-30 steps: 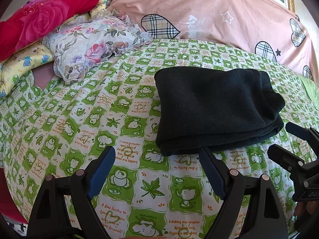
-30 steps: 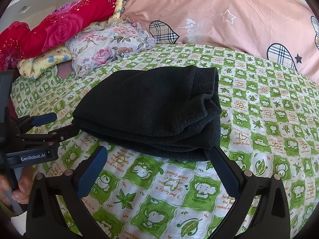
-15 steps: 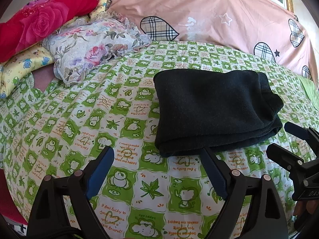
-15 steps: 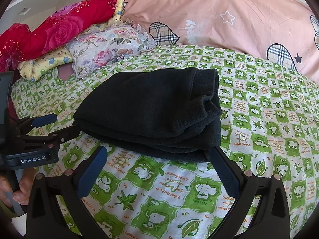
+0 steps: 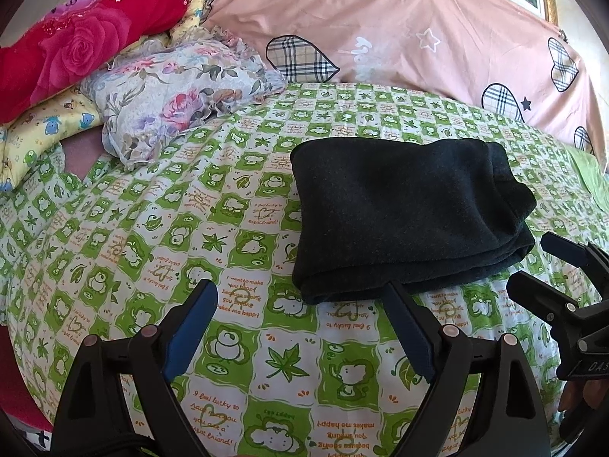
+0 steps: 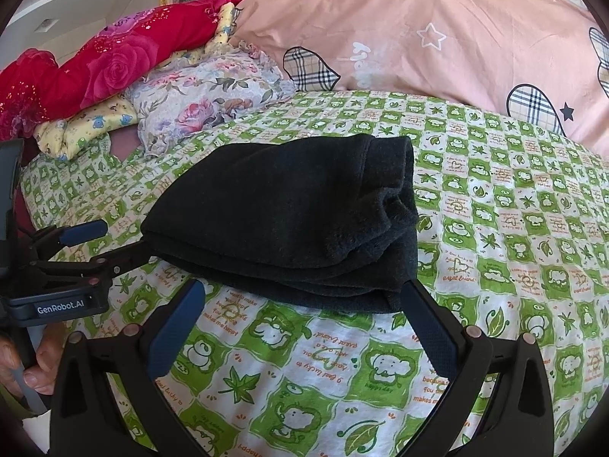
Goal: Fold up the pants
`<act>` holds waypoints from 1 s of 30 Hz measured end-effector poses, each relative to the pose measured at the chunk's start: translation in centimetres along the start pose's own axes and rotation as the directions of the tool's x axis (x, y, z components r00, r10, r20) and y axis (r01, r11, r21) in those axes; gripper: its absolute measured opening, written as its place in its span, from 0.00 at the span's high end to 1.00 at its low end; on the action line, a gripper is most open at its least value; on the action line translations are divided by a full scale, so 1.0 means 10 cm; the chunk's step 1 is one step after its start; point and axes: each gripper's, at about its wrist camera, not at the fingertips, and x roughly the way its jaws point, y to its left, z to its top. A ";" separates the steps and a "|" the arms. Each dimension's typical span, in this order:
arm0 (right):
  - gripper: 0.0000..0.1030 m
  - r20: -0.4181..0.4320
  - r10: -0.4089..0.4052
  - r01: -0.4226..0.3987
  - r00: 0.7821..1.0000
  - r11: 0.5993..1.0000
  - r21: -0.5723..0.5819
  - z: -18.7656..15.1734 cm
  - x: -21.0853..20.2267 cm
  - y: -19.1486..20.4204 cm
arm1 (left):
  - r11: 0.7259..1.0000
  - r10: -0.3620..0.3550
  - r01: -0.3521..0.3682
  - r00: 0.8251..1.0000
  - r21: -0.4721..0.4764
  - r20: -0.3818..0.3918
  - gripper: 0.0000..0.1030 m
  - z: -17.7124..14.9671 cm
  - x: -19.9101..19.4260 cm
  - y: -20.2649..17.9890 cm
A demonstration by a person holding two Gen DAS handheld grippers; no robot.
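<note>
The pants (image 5: 403, 213) lie on the bed (image 5: 236, 342), folded into a thick dark rectangle with several layers stacked at the near edge, set in the middle of the green frog-print sheet (image 6: 495, 228). From where things lie, the folding looks finished or very nearly so: the bundle is compact, its edges roughly squared, and nothing trails loose.

The left gripper (image 5: 300, 316) hangs low over the sheet just in front of the bundle, its blue-padded fingers (image 5: 194, 323) spread wide and holding nothing. One finger tip sits right at the near edge of the cloth, though I cannot tell if it touches. The right gripper (image 6: 300, 316) is in much the same pose at the other near corner, fingers (image 6: 175, 327) apart and empty, one tip up against the folded edge. Each tool is also visible from the other's camera, off to the side, so the two flank the bundle's front. A hand (image 6: 23, 365) grips the left tool's handle.

The pillows (image 5: 171, 103) and the pink quilt (image 5: 399, 38) are heaped at the head of the bed, well apart from the pants, which leaves a flat stretch for the work. I judge the open fingers mean the cloth has been let go to rest; any remaining step would be a small tidy of that bulging side fold.
</note>
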 end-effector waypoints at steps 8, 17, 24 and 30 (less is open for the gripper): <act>0.01 0.004 -0.004 0.004 1.000 1.000 0.004 0.02 0.00 -0.01 | 1.000 0.000 0.000 1.000 0.001 0.000 0.13 0.00 0.00 0.00; 0.01 0.017 -0.012 0.011 1.000 1.000 0.024 0.03 -0.06 -0.02 | 1.000 -0.001 0.001 1.000 0.005 0.008 0.13 0.02 -0.02 -0.01; 0.01 0.025 -0.016 0.015 1.000 0.999 0.041 0.06 -0.09 -0.07 | 1.000 -0.007 0.007 1.000 -0.002 0.012 0.13 0.07 -0.04 -0.02; 0.01 0.027 -0.014 0.012 1.000 0.998 0.057 0.10 -0.09 -0.11 | 1.000 -0.004 0.004 1.000 0.003 0.012 0.13 0.11 -0.03 -0.05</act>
